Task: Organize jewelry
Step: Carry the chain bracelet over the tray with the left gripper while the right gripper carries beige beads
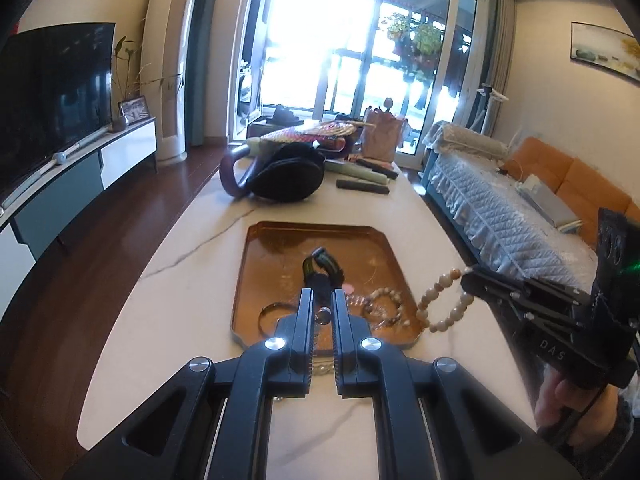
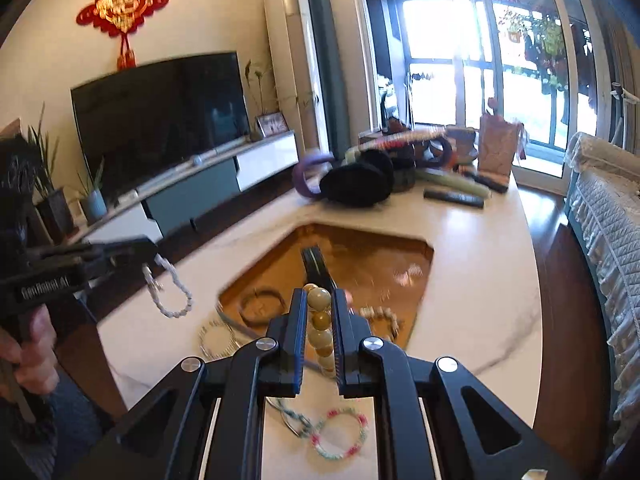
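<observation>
Beige bracelet [image 1: 444, 300] — round matte beads, cream to tan, hanging as a loop from the right gripper [image 1: 466, 280], long axis dropping down toward the tray's [image 1: 280, 236] near right corner. Right jaws pinch a vertical run of these beads [image 2: 319, 322], narrow gap.

White bracelet [image 2: 168, 292] — small pale beads, dangling loop held by the left gripper [image 2: 150, 258] off the table's [image 2: 480, 280] left edge; left jaws nearly pressed together, a small bead [image 1: 322, 314] between them.

Amber tray at the table's middle holds a black watch [image 1: 322, 266], a thin bangle [image 1: 272, 316] and a pale bracelet [image 1: 382, 306]. A pink-green bracelet [image 2: 340, 434] lies on the table near its near edge, outside the tray.
</observation>
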`<state>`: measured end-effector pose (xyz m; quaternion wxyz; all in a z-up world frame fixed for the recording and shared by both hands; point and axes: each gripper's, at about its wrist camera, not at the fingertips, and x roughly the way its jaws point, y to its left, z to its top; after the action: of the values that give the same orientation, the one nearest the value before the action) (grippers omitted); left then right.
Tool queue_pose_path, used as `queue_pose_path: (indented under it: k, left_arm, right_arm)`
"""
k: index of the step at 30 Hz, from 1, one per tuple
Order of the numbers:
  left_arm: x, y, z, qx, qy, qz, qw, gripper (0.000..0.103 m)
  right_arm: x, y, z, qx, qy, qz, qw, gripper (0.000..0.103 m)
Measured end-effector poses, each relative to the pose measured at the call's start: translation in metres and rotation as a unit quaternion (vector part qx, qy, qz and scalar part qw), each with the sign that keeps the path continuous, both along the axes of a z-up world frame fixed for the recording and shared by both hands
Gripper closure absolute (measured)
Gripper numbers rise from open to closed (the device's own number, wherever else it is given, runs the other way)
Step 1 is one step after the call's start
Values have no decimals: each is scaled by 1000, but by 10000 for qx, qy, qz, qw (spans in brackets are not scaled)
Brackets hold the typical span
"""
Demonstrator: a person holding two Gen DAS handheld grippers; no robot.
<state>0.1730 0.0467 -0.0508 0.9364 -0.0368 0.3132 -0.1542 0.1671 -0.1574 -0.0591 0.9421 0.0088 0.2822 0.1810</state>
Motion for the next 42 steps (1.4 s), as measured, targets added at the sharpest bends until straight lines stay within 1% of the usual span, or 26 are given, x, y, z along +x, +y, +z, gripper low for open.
queue_pose_path:
  k: [4, 8, 10, 12, 14, 16, 17, 18, 20, 21, 23, 26, 27, 29, 31, 33, 38, 41, 42]
  left_arm:
    - [4, -6, 19, 79, -95, 26, 9999, 95]
    - [5, -22, 42, 295, -346, 16, 9990, 95]
    - [4, -29, 50, 305, -440, -42, 9986, 95]
    - [6, -36, 59, 253, -574, -47, 9980, 95]
    - [9, -36, 64, 42, -629, 27, 9980, 95]
    - [12, -33, 61, -170, -631, 15, 9979, 95]
    - [12, -33, 58, -159, -645, 7, 9978, 95]
    - [13, -34, 51, -30, -672, 2, 9977, 95]
    - [19, -33, 36, 166, -613, 6, 9980, 95]
    - [24, -30, 28, 169, -518, 20, 9985, 95]
    - [34, -24, 12, 102, -306, 52, 9995, 95]
    - [49, -11, -12, 31, -1, 163, 9999, 95]
    - [52, -7, -17, 46, 60, 202, 9998, 95]
    - [58, -2, -24, 73, 110, 304, 9995, 95]
    - [65, 1, -27, -40, 161, 329, 9993, 95]
    - [68, 3, -28, -174, 200, 300, 9992, 95]
    - [78, 6, -34, -276, 242, 207, 9991, 95]
    - [92, 2, -51, -276, 542, 46, 9981, 95]
    - [97, 1, -59, -298, 627, 49, 9976, 95]
  right_arm:
    - [0, 1, 32, 128, -209, -36, 9997, 92]
    - [0, 5, 59, 195, -380, -57, 9991, 92]
    - [1, 7, 69, 263, -439, -58, 9987, 92]
    - [3, 8, 79, 405, -485, -51, 9980, 92]
    - [3, 10, 86, 560, -560, -20, 9969, 92]
    - [3, 13, 87, 636, -610, 2, 9961, 92]
    - [3, 14, 84, 628, -611, 9, 9962, 92]
    - [2, 15, 80, 597, -601, 18, 9964, 92]
    - [4, 20, 61, 345, -531, 45, 9980, 92]
    - [6, 21, 54, 256, -475, 35, 9985, 92]
    - [18, 20, 30, 151, -198, 39, 9997, 92]
    - [32, 13, 3, 228, 187, 23, 9996, 92]
    - [35, 10, -4, 267, 235, 22, 9994, 92]
    - [42, 9, -13, 274, 348, 81, 9990, 92]
    - [47, 8, -19, 269, 395, 66, 9988, 92]
    - [53, 7, -21, 327, 438, 92, 9985, 92]
    - [65, 7, -27, 330, 483, 118, 9982, 92]
    - [74, 8, -38, 305, 635, 120, 9974, 92]
    - [79, 8, -45, 355, 754, 135, 9964, 92]
